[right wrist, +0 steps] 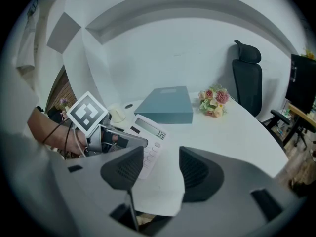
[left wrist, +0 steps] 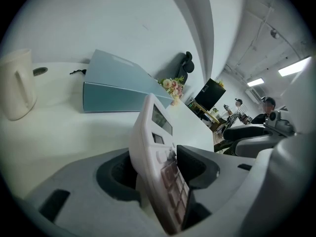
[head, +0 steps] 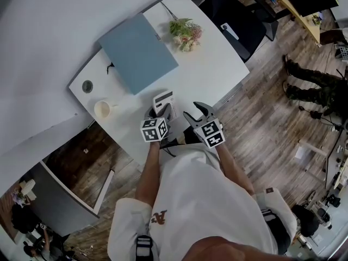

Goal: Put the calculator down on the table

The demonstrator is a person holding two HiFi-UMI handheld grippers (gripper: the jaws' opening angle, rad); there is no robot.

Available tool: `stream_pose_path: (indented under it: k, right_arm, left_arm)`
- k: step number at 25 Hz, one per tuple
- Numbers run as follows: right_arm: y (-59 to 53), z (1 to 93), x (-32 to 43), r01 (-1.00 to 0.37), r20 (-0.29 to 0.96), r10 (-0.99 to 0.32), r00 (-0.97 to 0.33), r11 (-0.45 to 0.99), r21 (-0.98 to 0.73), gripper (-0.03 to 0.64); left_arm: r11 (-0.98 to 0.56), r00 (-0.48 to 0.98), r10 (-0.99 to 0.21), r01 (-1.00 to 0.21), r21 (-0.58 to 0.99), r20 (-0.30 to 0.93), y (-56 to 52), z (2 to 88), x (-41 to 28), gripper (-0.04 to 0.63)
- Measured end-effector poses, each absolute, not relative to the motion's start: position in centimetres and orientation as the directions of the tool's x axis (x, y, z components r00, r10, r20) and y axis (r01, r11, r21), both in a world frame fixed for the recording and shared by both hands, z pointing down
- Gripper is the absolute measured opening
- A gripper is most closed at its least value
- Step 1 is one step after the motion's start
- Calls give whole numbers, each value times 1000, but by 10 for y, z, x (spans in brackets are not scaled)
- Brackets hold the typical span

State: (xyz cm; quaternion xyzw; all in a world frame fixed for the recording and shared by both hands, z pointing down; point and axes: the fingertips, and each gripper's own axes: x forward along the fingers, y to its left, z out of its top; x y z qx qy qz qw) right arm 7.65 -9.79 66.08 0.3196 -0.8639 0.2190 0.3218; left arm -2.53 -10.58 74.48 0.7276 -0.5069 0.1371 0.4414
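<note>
2 jaws of the left hand-held gripper [head: 159, 115] are standing apart around the calculator [left wrist: 158, 147], no longer clamping it. It is apparently lying on the tabletop [head: 217, 64] near the blue box [head: 137, 52]. The right hand-held gripper [right wrist: 163, 169] is gaping empty, farther from the box. Release is seemingly finishing, and next the left jaws need backing away without dragging it.

Calculator [head: 164, 100] between left tongs [head: 161, 113]; box [head: 137, 52] behind, mug [head: 102, 109] left.

The person wore a white short-sleeved T-shirt [head: 201, 200] with a small orange mark [head: 158, 217]. The grey left hand-held gripper [head: 161, 112] and right hand-held gripper [head: 197, 112] each carried a black-and-white marker cube [head: 154, 129].
</note>
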Motion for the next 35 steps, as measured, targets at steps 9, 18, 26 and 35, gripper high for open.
stream_pose_path:
  k: [9,18,26,35]
  right_arm:
    - [-92,661,77,-687,696,-407,-592,706,-172,231]
    - [-88,664,76,-680,698,-404,-591,716,-161,232]
    - [-87,657,70,-685,690,-420,-590,712,-152,232]
    - [-93,642,69,-702,659,-481,-579,704,-103,216]
  left_arm:
    - [-33,345,-648,-903,428,678,-100,752,-45,318]
    - [-9,268,-651,-938,346,710,-96,760,-59,354]
    - [-15,254,-683,-942,334,685,-97,750,-64,333]
    - [-126,241,-791,-963,237,562,-109,703,-73,230]
